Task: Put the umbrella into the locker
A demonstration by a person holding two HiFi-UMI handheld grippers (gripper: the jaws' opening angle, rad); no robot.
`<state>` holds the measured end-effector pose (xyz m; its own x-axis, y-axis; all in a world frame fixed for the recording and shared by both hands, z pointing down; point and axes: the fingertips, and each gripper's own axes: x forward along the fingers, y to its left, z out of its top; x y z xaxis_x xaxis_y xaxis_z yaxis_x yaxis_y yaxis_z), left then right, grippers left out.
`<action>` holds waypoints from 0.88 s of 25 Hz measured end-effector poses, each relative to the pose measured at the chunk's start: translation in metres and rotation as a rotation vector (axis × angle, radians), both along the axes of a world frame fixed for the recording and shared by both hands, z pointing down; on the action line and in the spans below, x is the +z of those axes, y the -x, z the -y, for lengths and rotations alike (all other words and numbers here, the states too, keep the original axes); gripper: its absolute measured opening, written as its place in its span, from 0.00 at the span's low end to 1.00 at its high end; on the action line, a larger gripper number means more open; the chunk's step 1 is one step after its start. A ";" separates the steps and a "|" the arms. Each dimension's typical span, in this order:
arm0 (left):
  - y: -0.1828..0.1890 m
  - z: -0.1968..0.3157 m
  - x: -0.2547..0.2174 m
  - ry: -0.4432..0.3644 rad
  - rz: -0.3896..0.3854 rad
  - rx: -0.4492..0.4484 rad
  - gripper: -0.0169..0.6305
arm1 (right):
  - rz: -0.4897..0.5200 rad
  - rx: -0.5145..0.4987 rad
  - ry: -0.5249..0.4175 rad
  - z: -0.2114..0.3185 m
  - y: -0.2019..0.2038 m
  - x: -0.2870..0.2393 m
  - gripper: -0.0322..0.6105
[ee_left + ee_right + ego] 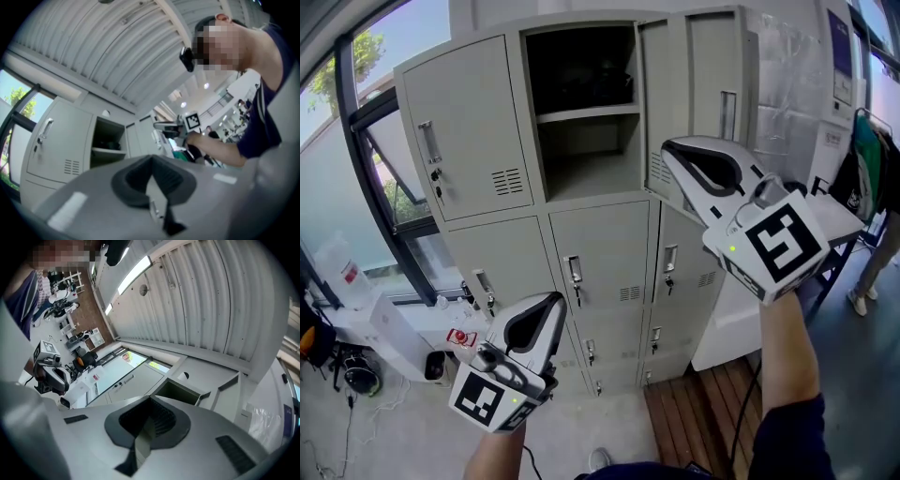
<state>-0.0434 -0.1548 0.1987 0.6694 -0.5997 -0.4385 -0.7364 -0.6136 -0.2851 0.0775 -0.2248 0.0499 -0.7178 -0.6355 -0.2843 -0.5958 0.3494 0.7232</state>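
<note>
While the left tongs (546, 309) and the right tongs (680, 159) were both closed on nothing, the locker (600, 253) stood with one top compartment open.
Head view: the left tongs sat at 7 o'clock, the right tongs at 2 o'clock, and the open compartment (586, 169) at 12 o'clock held a dark bundle (581, 92) on its upper shelf (586, 114), too dim to tell whether it was the umbrella. Left gripper view: the jaws met with nothing between them, and the compartment with its bundle lay at 8 o'clock. Right gripper view: the jaws pressed together, empty, with the left tongs at 9 o'clock.
</note>
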 end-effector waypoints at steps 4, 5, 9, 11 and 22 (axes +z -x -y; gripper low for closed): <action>-0.013 -0.017 0.009 0.025 0.014 -0.046 0.03 | 0.056 -0.058 0.067 -0.021 -0.027 0.029 0.06; -0.017 -0.023 0.008 0.024 0.007 -0.044 0.03 | 0.063 -0.067 0.078 -0.025 -0.033 0.038 0.06; -0.034 -0.041 0.007 0.021 -0.005 -0.030 0.03 | 0.103 -0.108 0.140 -0.039 -0.055 0.074 0.06; -0.039 -0.045 0.008 0.025 0.005 -0.036 0.03 | 0.125 -0.118 0.172 -0.046 -0.066 0.090 0.06; -0.040 -0.056 0.019 0.061 0.029 -0.054 0.03 | 0.278 -0.190 0.348 -0.069 -0.085 0.160 0.06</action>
<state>-0.0029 -0.0992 0.2179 0.6472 -0.6603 -0.3811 -0.7609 -0.5900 -0.2699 0.1626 -0.1561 0.2099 -0.7575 -0.5918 -0.2757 -0.6520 0.6640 0.3661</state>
